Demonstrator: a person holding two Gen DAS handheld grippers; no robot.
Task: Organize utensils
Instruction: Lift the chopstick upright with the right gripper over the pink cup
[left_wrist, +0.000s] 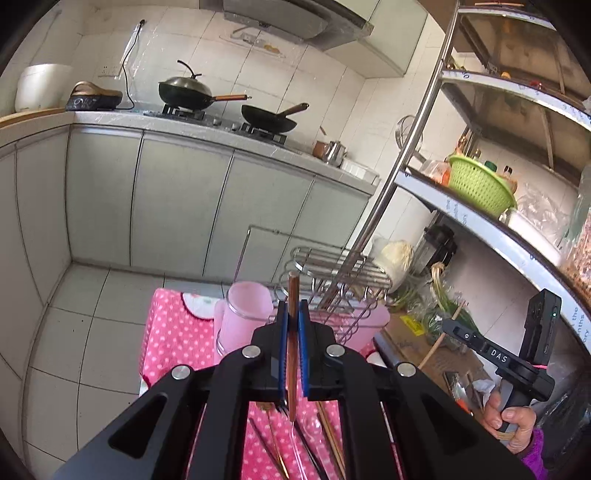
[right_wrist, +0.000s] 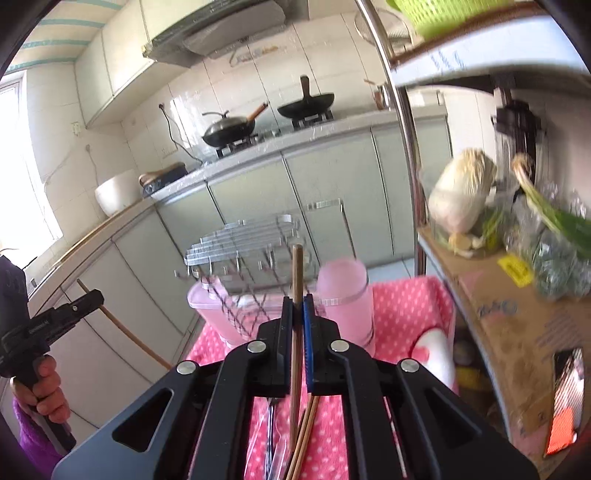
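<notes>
Left gripper (left_wrist: 293, 314) pinching one brown chopstick (left_wrist: 293, 291) upright, tip poking above the jaws, probably so it drops end-first into the pink cup (left_wrist: 245, 314) just ahead. Right gripper (right_wrist: 298, 306) same deal, clamped on its own chopstick (right_wrist: 297, 266). More chopsticks (right_wrist: 304, 435) lying loose on the dotted pink cloth (right_wrist: 402, 314) below, not yet sorted.

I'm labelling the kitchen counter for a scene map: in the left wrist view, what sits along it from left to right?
White rice cooker → dark appliance with a cord → lidded wok → open wok → small metal kettle.
</notes>
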